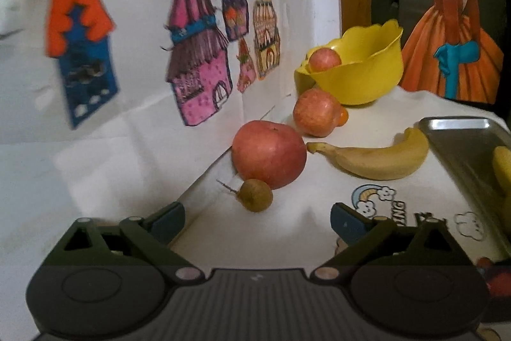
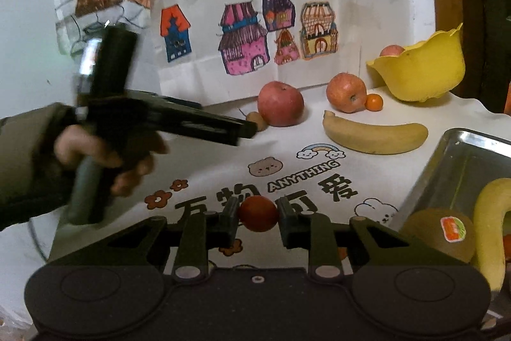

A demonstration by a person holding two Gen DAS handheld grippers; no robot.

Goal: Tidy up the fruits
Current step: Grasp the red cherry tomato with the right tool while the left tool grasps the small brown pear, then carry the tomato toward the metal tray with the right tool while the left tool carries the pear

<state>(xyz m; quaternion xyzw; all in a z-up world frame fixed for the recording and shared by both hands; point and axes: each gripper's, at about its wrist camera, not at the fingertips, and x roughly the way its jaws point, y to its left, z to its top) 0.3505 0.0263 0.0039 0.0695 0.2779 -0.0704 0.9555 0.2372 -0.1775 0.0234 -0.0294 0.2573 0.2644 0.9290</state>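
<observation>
Pinched in my right gripper [image 2: 258,218] sits a small red fruit [image 2: 258,213], bound for the near-right tray [image 2: 453,162]; my left gripper [image 1: 257,221] gapes toward the longan [image 1: 255,195].

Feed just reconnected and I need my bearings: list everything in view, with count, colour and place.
Apples: three, red; one in yellow bowl, two on cloth by wall.
Banana on cloth: one, yellow, beside tray.
Small orange fruit: one, beside the farther apple.
Small brown fruit: one, before the nearer apple.
Yellow bowl: one, back right.
Metal tray: one, right; holds a kiwi and a yellow banana.
Drawings: on wall.
Left gripper: open, facing the brown fruit.
Right gripper: shut on small red fruit.
</observation>
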